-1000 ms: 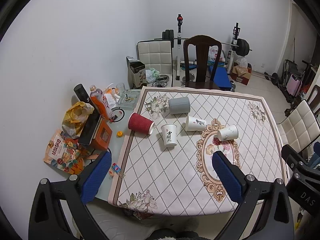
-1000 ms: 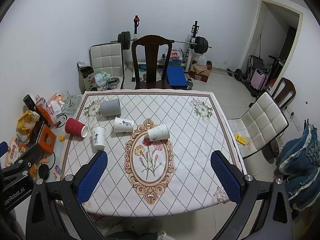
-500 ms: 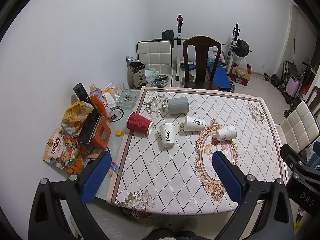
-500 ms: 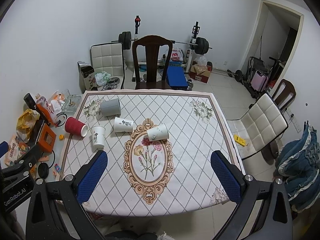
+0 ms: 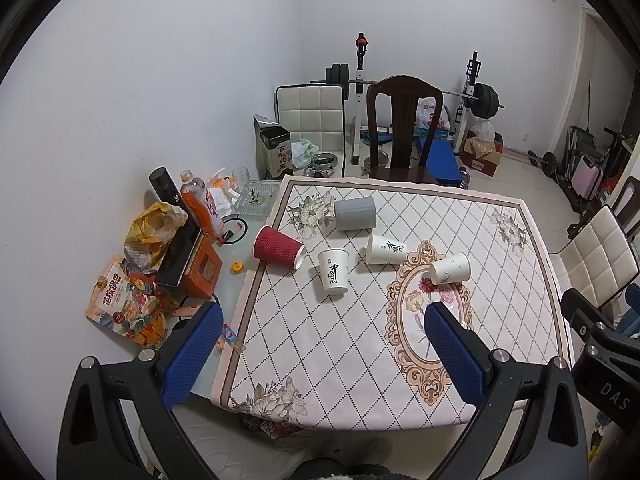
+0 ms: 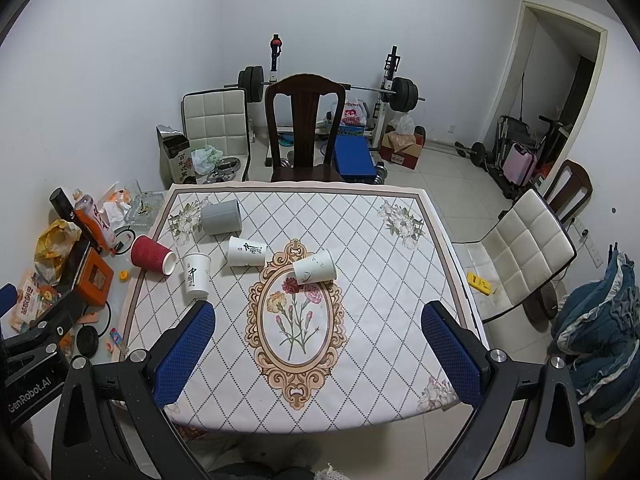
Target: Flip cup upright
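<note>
Several cups lie on their sides on the patterned tablecloth (image 5: 352,344): a red ribbed cup (image 5: 278,247), a grey cup (image 5: 355,213), and three white paper cups (image 5: 334,271), (image 5: 385,249), (image 5: 450,268). They also show in the right wrist view: the red cup (image 6: 152,255), the grey cup (image 6: 221,217), and the white cups (image 6: 196,276), (image 6: 246,251), (image 6: 314,267). My left gripper (image 5: 320,352) is open and empty, high above the table's near edge. My right gripper (image 6: 318,352) is open and empty, also well short of the cups.
Clutter lies left of the cloth: snack bags (image 5: 124,300), an orange box (image 5: 200,268), bottles (image 5: 200,200), a glass ashtray (image 5: 256,198). A dark wooden chair (image 5: 404,128) stands at the far edge, a white chair (image 6: 520,248) to the right. Weights (image 6: 328,92) stand behind.
Both grippers have drawn back and up a little, so the table and cups look slightly smaller and farther. The cups have not moved. Both grippers stay open.
</note>
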A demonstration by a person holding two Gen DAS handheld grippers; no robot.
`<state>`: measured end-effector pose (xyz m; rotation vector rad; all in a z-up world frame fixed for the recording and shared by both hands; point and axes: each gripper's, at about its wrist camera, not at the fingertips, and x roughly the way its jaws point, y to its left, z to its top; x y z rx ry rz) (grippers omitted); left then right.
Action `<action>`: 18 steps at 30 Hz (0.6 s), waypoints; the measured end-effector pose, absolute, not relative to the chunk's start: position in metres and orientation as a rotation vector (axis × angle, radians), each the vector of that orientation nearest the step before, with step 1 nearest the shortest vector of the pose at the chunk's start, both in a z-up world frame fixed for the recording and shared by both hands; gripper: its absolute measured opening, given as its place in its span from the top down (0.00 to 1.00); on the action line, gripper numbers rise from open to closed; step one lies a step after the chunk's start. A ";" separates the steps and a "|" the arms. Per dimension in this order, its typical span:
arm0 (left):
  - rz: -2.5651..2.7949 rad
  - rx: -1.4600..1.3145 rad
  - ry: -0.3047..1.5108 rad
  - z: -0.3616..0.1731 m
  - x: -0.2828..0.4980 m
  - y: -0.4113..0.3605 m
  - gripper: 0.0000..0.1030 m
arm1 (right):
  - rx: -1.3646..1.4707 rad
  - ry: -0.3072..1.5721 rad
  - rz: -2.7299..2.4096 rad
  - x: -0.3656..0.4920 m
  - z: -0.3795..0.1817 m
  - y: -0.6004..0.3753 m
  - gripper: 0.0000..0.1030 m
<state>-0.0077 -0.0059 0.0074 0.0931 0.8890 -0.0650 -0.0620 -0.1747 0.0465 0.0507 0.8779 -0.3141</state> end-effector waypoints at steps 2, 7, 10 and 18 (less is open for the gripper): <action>-0.066 0.091 0.889 0.008 -0.008 -0.006 0.00 | 0.052 0.876 -0.314 -0.062 0.046 -0.174 0.00; -0.065 0.092 0.887 0.008 -0.008 -0.005 0.00 | 0.050 0.876 -0.314 -0.062 0.046 -0.174 0.00; -0.067 0.092 0.887 0.007 -0.009 -0.005 0.00 | 0.051 0.875 -0.314 -0.062 0.046 -0.174 0.00; -0.068 0.092 0.885 0.007 -0.009 -0.004 0.00 | 0.050 0.873 -0.315 -0.062 0.046 -0.174 0.00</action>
